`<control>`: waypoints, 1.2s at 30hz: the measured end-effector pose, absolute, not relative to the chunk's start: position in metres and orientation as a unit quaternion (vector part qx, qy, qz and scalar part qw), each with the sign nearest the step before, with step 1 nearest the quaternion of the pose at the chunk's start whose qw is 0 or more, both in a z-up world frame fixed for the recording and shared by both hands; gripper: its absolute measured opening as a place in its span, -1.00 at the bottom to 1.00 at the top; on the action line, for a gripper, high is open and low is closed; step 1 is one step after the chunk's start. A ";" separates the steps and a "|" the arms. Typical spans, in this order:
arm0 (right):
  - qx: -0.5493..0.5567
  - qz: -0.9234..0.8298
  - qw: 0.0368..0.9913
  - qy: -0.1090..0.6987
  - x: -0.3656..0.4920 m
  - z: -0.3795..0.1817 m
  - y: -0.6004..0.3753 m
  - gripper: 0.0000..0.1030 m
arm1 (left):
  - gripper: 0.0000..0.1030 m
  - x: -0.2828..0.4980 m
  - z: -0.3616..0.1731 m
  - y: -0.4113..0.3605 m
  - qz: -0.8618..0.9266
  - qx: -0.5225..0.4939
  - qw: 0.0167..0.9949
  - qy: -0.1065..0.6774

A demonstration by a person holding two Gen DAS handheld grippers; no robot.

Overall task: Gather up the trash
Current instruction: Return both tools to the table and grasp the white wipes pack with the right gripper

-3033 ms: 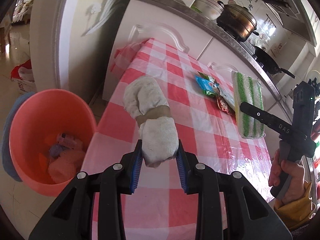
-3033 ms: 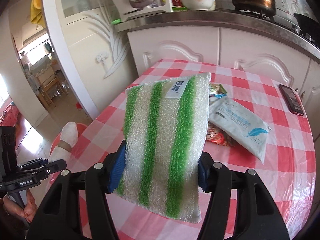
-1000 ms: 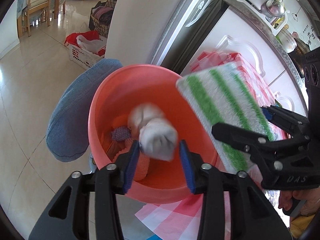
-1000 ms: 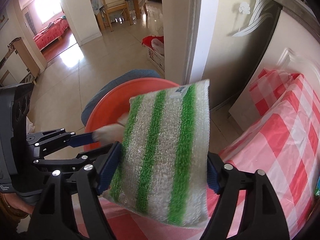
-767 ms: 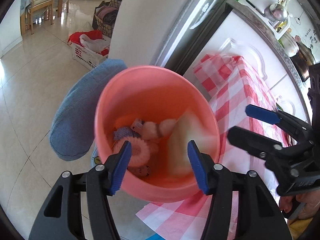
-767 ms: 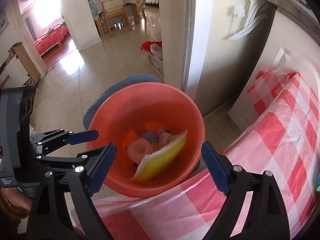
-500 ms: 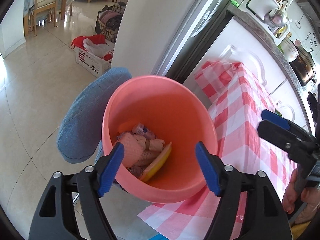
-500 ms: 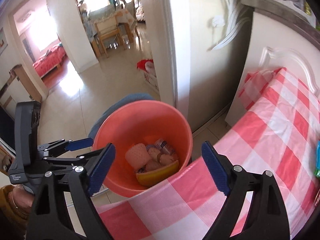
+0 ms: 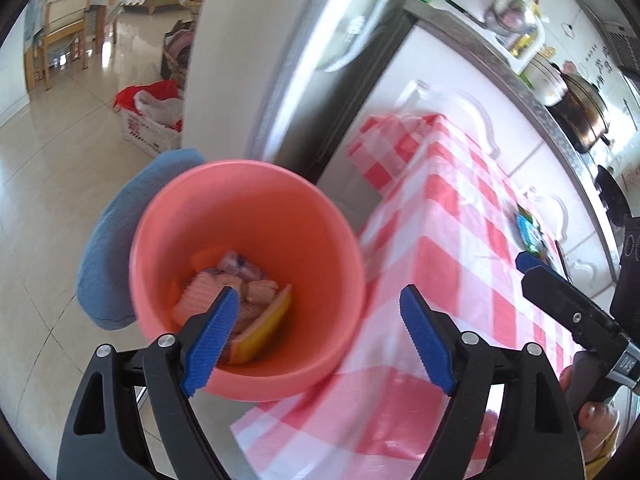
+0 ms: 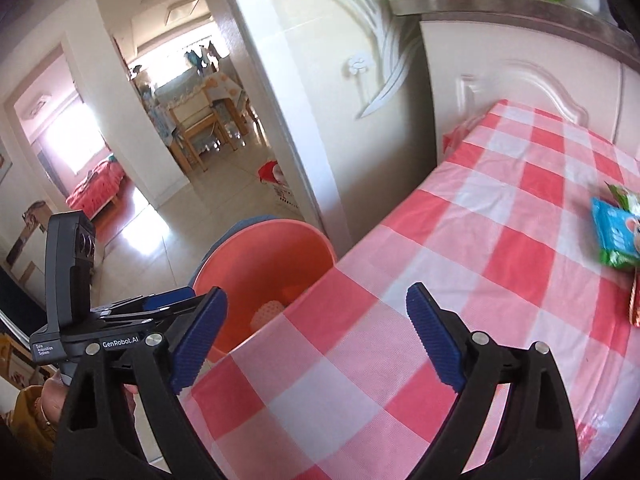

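The pink bucket [image 9: 248,184] stands on the floor beside the table's end. Inside it lie the yellow-backed sponge [image 9: 264,328], a pale cloth roll [image 9: 256,292] and other scraps. My left gripper [image 9: 318,304] hangs above the bucket's near rim, its jaws opening with nothing between them. My right gripper [image 10: 316,300] hovers over the red-checked tablecloth [image 10: 500,240] near its corner, jaws opening and empty too. Snack packets [image 10: 616,236] lie farther along the table, at the right edge of the right wrist view. The bucket [image 10: 264,256] shows partly behind the table edge there.
A blue cushion [image 9: 104,248] sits against the bucket's far side. A white basket with a red bag [image 9: 152,120] stands on the tiled floor by the door frame. White cabinets and a counter with a pot [image 9: 580,120] run behind the table. A hand [image 9: 596,416] grips the right tool.
The cloth roll and the striped sponge left the jaws and dropped into the bucket. Both jaws spread wide. The right gripper swung from the bucket toward the table; the left one drew back and up.
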State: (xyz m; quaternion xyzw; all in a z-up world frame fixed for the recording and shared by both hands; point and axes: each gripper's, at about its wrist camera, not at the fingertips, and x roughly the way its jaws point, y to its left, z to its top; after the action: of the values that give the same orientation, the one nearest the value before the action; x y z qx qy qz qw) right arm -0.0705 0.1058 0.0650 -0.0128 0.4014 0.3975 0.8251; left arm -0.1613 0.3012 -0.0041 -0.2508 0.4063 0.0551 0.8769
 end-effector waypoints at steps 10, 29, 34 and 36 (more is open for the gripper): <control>0.048 0.377 0.838 0.391 -0.070 0.066 0.036 0.78 | 0.64 -0.144 0.016 0.244 0.018 -0.217 0.881 0.420; 0.144 0.333 0.859 0.360 -0.046 0.080 -0.083 0.88 | 0.76 -0.105 0.046 0.135 -0.037 -0.141 0.889 0.433; 0.163 0.325 0.861 0.356 -0.037 0.080 -0.109 0.88 | 0.76 -0.095 0.046 0.116 -0.045 -0.128 0.887 0.442; 0.160 0.321 0.863 0.355 -0.033 0.082 -0.119 0.88 | 0.76 -0.091 0.045 0.109 -0.047 -0.124 0.885 0.446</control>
State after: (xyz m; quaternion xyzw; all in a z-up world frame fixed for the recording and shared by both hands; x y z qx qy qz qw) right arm -0.0325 -0.1187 0.0815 0.1603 0.3547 0.3214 0.8632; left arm -0.0912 0.1093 0.0450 -0.1237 0.4464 -0.0474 0.8850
